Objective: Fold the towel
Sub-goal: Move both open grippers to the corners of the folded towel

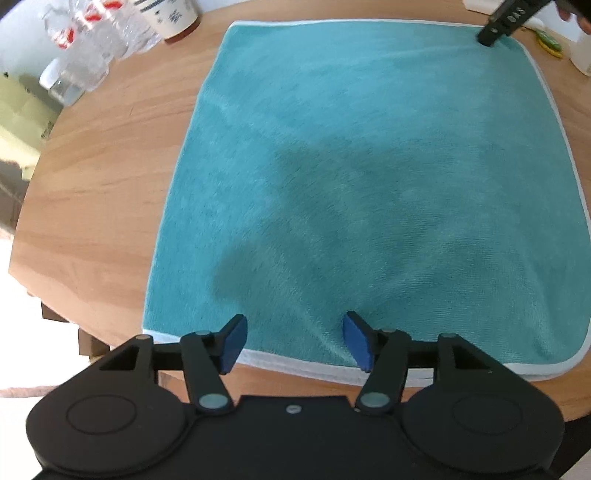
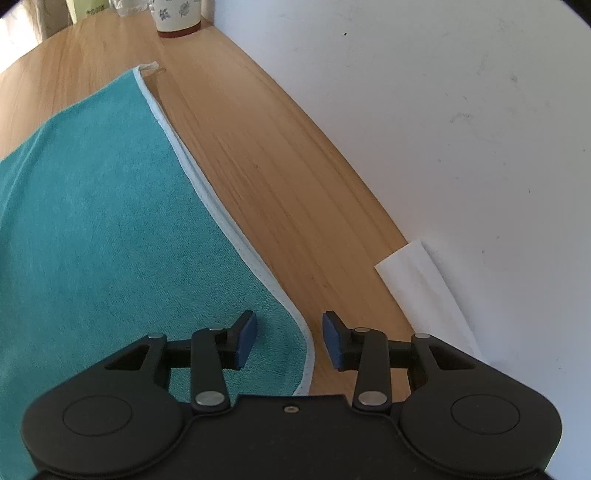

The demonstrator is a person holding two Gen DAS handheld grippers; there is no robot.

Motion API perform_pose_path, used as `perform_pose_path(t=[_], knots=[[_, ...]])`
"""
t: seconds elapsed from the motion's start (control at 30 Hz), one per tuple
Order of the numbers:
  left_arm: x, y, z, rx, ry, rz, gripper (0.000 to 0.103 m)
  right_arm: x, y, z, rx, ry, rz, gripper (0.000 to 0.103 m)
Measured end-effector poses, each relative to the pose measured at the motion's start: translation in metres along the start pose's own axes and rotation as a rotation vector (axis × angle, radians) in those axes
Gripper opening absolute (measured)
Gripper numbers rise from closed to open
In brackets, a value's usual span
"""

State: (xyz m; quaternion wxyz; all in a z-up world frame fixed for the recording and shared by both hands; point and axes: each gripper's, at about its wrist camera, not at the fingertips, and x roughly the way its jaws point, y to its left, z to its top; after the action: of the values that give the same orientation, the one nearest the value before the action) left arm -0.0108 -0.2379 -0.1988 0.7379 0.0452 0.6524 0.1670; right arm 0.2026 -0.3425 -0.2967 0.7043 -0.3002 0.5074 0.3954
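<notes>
Clear bottles [image 1: 85, 48] and a jar [image 1: 173, 18] crowd the worktop's [image 1: 96, 177] far left corner, with bare wood beside the flat teal towel [image 1: 362, 155]. The left tool [image 1: 293, 341] hangs spread over the towel's near white hem, pinching nothing. Only the right view shows a wall [image 2: 461, 110] and white paper [image 2: 424, 284] past a bare wood strip, where the right tool [image 2: 290, 339] straddles the towel's corner edge, spread.

Teal towel [image 1: 369, 166] with white-bound edge, spread flat on the wooden table [image 1: 103, 166], doubled layers showing at its near edge, loop tab at far corner.
</notes>
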Motion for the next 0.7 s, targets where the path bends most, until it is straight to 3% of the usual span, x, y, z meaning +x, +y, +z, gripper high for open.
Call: perform_pose_path(t=[0.13, 0.23, 0.37, 0.5, 0.6, 0.63, 0.7], knots=[[-0.008, 0.013, 0.007, -0.075, -0.006, -0.037, 0.059, -0.001, -0.004, 0.001, 0.021, 0.014, 0.000, 0.043], [-0.017, 0.018, 0.018, -0.056, -0.098, 0.033, 0.060, -0.013, -0.001, 0.005, 0.009, 0.008, 0.001, 0.043], [-0.010, 0.028, 0.033, -0.074, -0.136, 0.056, 0.060, -0.034, 0.010, 0.010, 0.015, -0.066, 0.059, 0.045], [-0.001, 0.037, 0.049, -0.068, -0.171, 0.100, 0.060, -0.024, 0.027, 0.021, 0.115, -0.138, 0.168, 0.044], [0.009, 0.041, 0.055, -0.040, -0.170, 0.109, 0.060, -0.011, 0.050, 0.020, 0.111, -0.121, 0.199, 0.038], [0.013, 0.042, 0.056, -0.030, -0.162, 0.117, 0.060, -0.008, 0.056, 0.019, 0.096, -0.101, 0.185, 0.030], [0.021, 0.045, 0.058, -0.009, -0.146, 0.132, 0.060, -0.003, 0.063, 0.015, 0.063, -0.088, 0.152, 0.029]])
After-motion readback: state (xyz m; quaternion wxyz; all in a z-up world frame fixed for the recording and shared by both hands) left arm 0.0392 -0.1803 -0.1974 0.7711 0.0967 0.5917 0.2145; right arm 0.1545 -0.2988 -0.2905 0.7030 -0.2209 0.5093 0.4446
